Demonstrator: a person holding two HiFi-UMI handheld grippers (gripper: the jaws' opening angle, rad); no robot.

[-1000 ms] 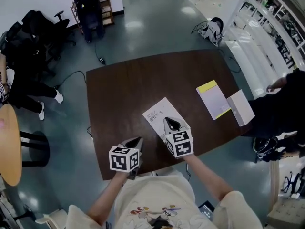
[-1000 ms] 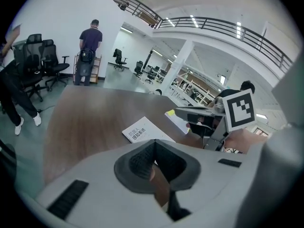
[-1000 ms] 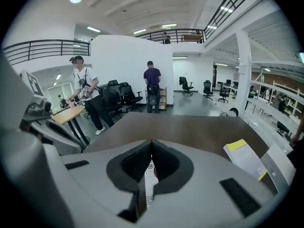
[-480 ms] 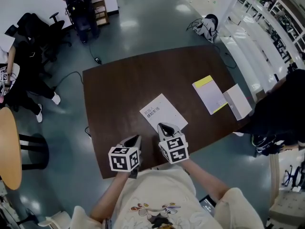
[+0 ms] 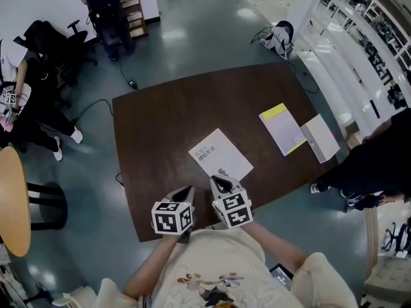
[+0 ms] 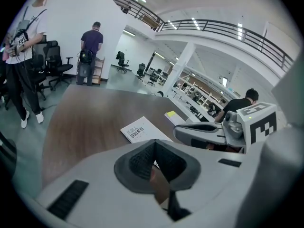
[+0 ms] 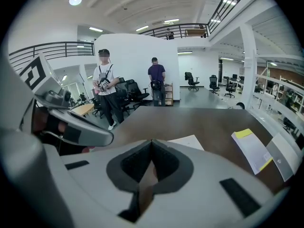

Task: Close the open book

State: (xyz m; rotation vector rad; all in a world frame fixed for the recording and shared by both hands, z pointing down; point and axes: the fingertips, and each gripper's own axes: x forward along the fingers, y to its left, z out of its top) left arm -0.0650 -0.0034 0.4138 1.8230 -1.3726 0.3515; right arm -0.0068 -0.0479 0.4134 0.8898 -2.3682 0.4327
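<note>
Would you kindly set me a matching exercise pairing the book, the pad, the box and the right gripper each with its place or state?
1 book
2 pad
3 box
4 right gripper

A jaws shut, empty
B at the right edge of the table
C yellow strip at one end
D mid-table, cover up

Pairs: 1-D, 2-C, 3-B, 4-A

book (image 5: 220, 156) on table (image 5: 160, 117), centre | booklet (image 5: 283, 128) right of book | box (image 5: 320, 137) just right of booklet

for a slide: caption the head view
Shut left gripper and shut right gripper near a closed white book on the brown table
</note>
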